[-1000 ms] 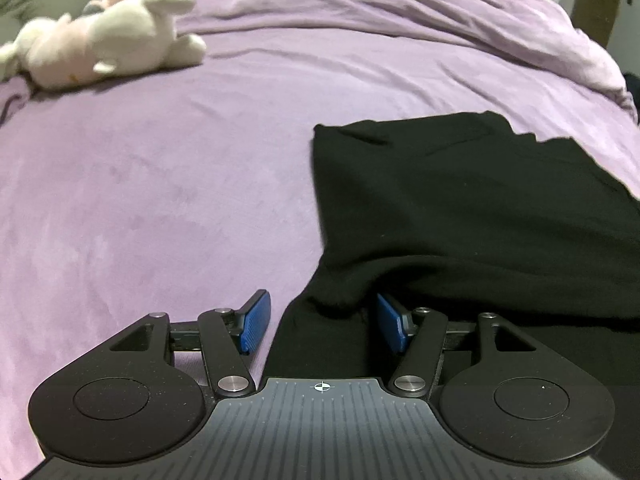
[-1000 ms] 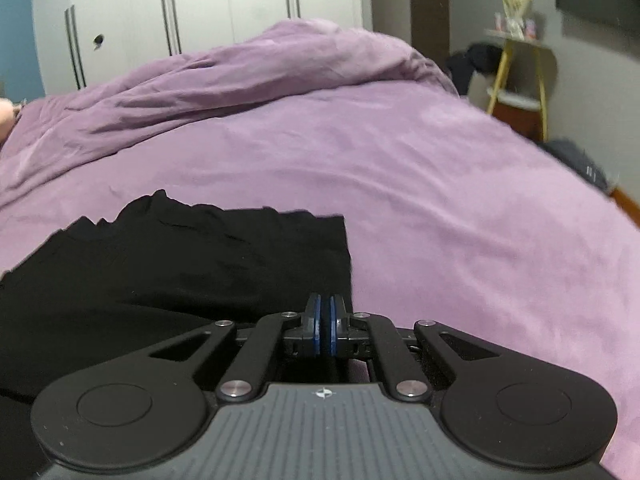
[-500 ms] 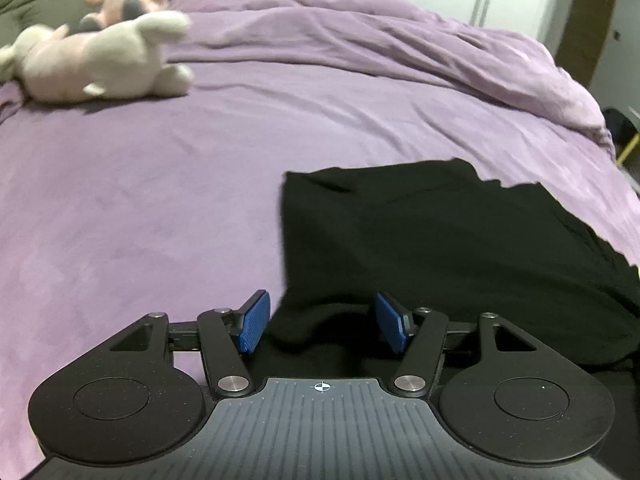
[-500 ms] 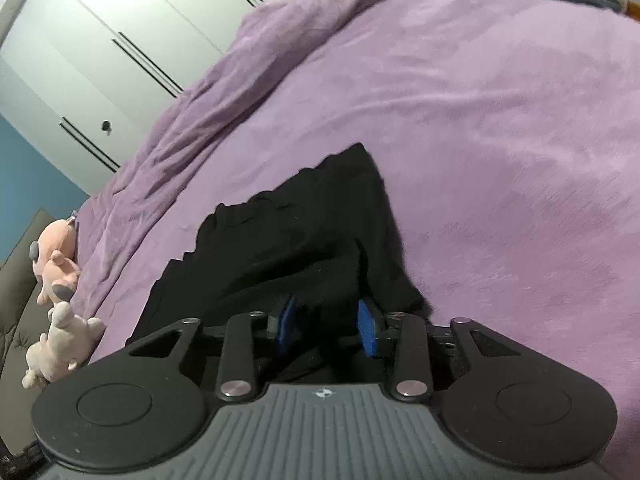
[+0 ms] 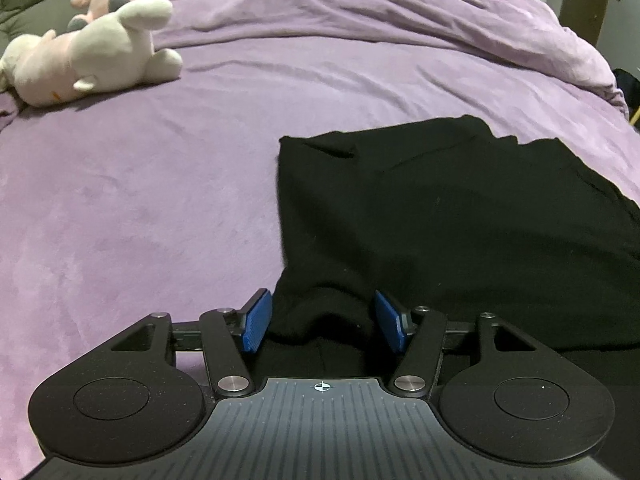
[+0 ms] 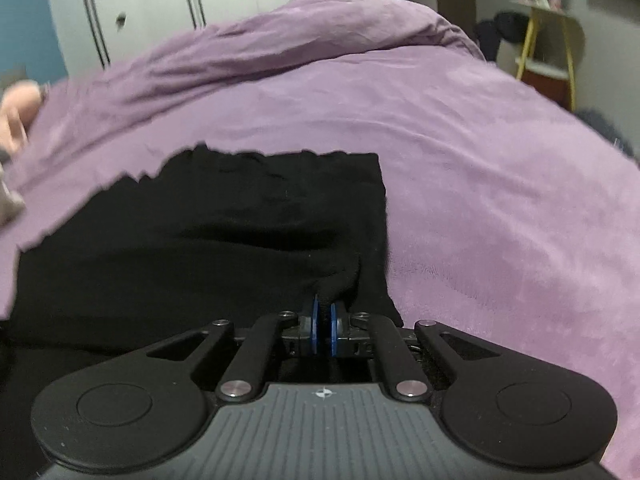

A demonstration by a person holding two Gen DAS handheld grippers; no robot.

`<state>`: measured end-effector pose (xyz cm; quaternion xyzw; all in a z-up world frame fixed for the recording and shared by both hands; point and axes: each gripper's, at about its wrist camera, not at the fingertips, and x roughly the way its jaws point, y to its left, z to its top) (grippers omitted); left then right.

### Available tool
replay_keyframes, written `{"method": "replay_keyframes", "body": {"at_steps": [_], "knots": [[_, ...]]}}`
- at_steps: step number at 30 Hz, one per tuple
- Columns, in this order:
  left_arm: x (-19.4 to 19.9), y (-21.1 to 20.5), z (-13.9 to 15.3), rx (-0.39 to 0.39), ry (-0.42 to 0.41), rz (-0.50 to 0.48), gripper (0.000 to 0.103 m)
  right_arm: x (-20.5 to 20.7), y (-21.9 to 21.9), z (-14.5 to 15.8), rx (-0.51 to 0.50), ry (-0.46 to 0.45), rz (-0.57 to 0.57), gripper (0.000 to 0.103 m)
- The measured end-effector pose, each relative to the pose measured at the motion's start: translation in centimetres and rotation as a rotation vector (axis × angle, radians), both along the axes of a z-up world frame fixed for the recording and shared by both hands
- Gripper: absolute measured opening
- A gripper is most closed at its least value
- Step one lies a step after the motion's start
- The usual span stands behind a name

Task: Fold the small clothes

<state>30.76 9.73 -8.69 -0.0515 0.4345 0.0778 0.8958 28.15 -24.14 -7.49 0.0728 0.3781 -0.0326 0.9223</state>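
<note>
Black garment: small dark cloth item, lying mostly flat on the purple bed cover, its near hem bunched and raised toward both tools; far edge uneven, one side edge straight.

Right tool: blue pads drawn nearly together with a pinch of the garment's near right corner between them; cloth rises in a taut ridge from the pads.

Left tool: jaws standing about half apart, astride a hump of the garment's near left corner; pads sit just beside the fabric, and no squeeze on it is evident.

Step in hand, as judged: securing the two near corners ahead of a fold. Right corner appears taken; left corner not yet.

Next move, as judged: left tool needs to close on the hump, then both corners carried together over the garment toward its far edge, kept level so the fold lands square.

Bed cover: soft, plush, creased; a heaped ridge of it lies beyond the garment.

Plush toys: pale and pink, well apart from the garment, beyond it to the left.

Room: white wardrobe doors behind the bed; yellow-legged stand beyond the garment to the right.
</note>
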Motion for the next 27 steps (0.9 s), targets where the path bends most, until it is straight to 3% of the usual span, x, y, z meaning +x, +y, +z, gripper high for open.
{"method": "replay_keyframes", "body": {"at_steps": [5, 10, 12, 13, 15, 17, 19, 22, 25, 27], "knots": [[-0.3, -0.3, -0.3, 0.059, 0.027, -0.03, 0.063, 0.1, 0.6, -0.2, -0.079, 0.003, 0.043, 0.003], [-1.6, 0.3, 0.8, 0.066, 0.052, -0.014, 0.063, -0.2, 1.6, 0.9, -0.193, 0.038, 0.1, 0.007], [-3.2, 1.0, 2.0, 0.044, 0.036, -0.002, 0.059, -1.3, 1.7, 1.9, -0.245, 0.053, 0.051, 0.024], [-4.3, 1.4, 2.7, 0.028, 0.021, -0.011, 0.059, -2.2, 1.6, 2.3, -0.265, 0.062, 0.014, 0.025], [-7.1, 2.3, 3.9, -0.01, -0.015, -0.041, 0.059, -5.0, 0.4, 3.2, -0.197, 0.063, -0.012, 0.025], [-10.3, 3.0, 4.8, -0.05, -0.028, -0.086, 0.063, -8.8, -1.4, 3.6, -0.029, 0.07, 0.016, 0.027], [-13.4, 3.5, 5.2, -0.08, -0.021, -0.137, 0.065, -12.7, -2.7, 3.5, 0.06, 0.096, 0.023, 0.027], [-18.3, 4.1, 5.0, -0.118, 0.015, -0.182, 0.069, -19.2, -4.4, 3.4, 0.08, 0.122, 0.003, 0.027], [-22.1, 4.8, 3.8, -0.143, 0.073, -0.163, 0.069, -24.7, -5.6, 3.7, 0.095, 0.137, -0.004, 0.027], [-24.2, 5.3, 3.1, -0.182, 0.108, -0.126, 0.069, -27.1, -5.8, 4.1, 0.057, 0.154, -0.021, 0.039]]}}
